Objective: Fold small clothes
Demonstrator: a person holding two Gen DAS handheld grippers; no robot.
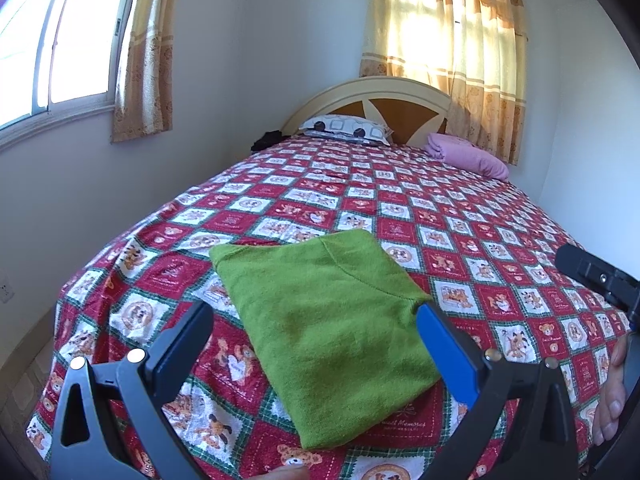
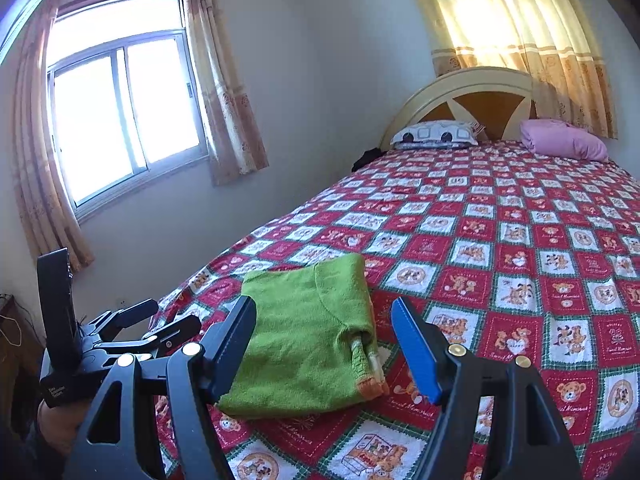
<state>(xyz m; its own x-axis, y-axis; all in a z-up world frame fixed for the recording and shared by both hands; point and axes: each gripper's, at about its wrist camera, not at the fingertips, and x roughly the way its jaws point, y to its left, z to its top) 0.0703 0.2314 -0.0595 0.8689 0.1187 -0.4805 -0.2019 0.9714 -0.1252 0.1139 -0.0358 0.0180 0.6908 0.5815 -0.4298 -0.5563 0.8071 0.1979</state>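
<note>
Green garment (image 1: 332, 332): folded into a compact rectangle, lying flat on the bedspread (image 1: 460, 216) in the lower centre of the left wrist view; in the right wrist view (image 2: 308, 344) it sits lower centre, with striped orange-and-cream cuffs showing at its right edge.
Left gripper (image 1: 314, 344): jaws spread wide — one finger at lower left of the frame, the blue-padded one at lower right, the garment seen between them; holding nothing. It also shows at the left edge of the right wrist view (image 2: 152, 320).
Right gripper (image 2: 324, 344): jaws wide apart, dark finger left of the garment's image, blue pad to its right; empty. A part of it appears at the right edge of the left wrist view.
Contact: I cannot tell whether either gripper's fingers touch the cloth.
Right hand (image 1: 612, 396): at the lower right edge.
Bed: red-and-white checked spread with bear prints fills the middle of both views.
Head of bed: patterned pillow (image 1: 346, 128) and a pink pillow (image 1: 466, 156) — upper centre, against the curved headboard (image 1: 372, 98).
Windows: a bare window (image 1: 60, 36) upper left; curtains (image 1: 448, 40) glowing upper right.
</note>
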